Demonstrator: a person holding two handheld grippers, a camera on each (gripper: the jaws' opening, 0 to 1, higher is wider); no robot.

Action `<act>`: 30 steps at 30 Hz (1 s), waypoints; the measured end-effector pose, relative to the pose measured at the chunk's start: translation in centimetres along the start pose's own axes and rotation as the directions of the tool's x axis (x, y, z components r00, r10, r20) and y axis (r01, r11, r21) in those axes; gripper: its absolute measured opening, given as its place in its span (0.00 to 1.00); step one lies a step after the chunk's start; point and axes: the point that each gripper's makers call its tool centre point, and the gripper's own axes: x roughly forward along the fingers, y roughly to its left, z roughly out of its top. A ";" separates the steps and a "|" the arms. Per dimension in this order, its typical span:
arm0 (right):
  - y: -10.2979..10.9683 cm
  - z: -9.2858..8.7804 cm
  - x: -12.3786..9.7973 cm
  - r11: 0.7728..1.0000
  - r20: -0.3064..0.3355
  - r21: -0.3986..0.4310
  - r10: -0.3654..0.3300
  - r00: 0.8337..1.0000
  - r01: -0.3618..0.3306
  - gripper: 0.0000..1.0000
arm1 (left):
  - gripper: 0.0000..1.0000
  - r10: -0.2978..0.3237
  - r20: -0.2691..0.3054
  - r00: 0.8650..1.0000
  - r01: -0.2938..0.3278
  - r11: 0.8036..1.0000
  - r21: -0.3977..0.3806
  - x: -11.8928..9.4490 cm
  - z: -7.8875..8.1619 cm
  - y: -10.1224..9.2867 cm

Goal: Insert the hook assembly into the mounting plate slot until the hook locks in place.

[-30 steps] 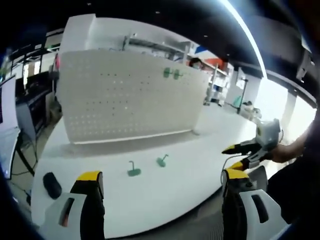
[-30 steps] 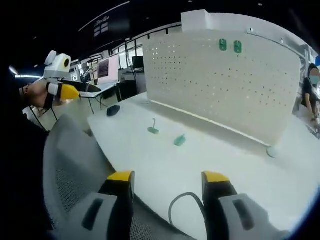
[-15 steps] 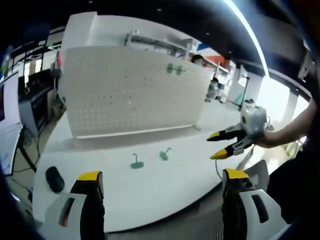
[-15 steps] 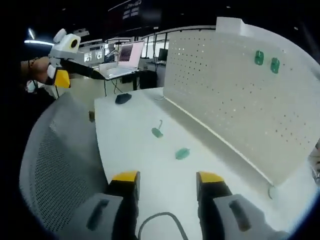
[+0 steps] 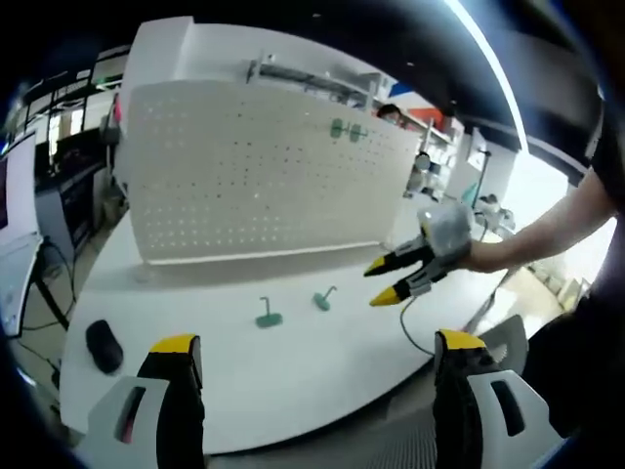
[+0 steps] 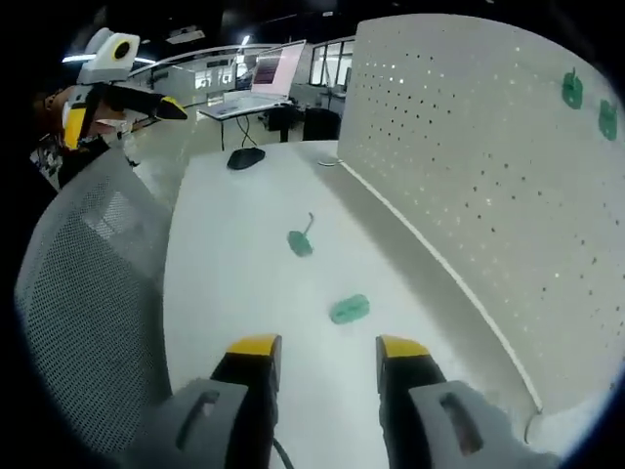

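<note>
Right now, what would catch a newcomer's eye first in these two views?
The big white pegboard standing upright at the back of the table, with two green hooks mounted high on it. Then two loose green hooks lying on the table before it, and the right claw, open, reaching over the table.

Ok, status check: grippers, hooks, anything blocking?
Right gripper open, empty, above table near green hook piece. Left gripper open, held back off table edge. Second green hook upright on table, untouched. Nothing blocking pegboard.
</note>
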 end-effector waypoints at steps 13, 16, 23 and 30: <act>-1.8 -0.4 4.6 0.984 -0.103 -0.145 0.085 0.991 -0.100 0.29 | 1.00 0.018 -0.029 0.999 -0.019 0.999 -0.038 0.8 -0.7 1.4; -1.6 -0.6 5.1 0.976 -0.131 -0.170 0.116 0.985 -0.137 0.25 | 1.00 0.020 -0.032 0.999 -0.021 0.999 -0.042 0.9 -0.6 1.5; -2.0 -1.0 6.5 0.941 -0.181 -0.276 0.149 0.972 -0.196 0.21 | 1.00 0.037 -0.026 0.999 -0.039 0.998 -0.057 1.0 -0.3 2.5; -1.9 -1.2 7.1 0.916 -0.204 -0.328 0.172 0.964 -0.233 0.13 | 1.00 0.037 -0.038 0.999 -0.039 0.997 -0.069 1.2 -0.6 2.4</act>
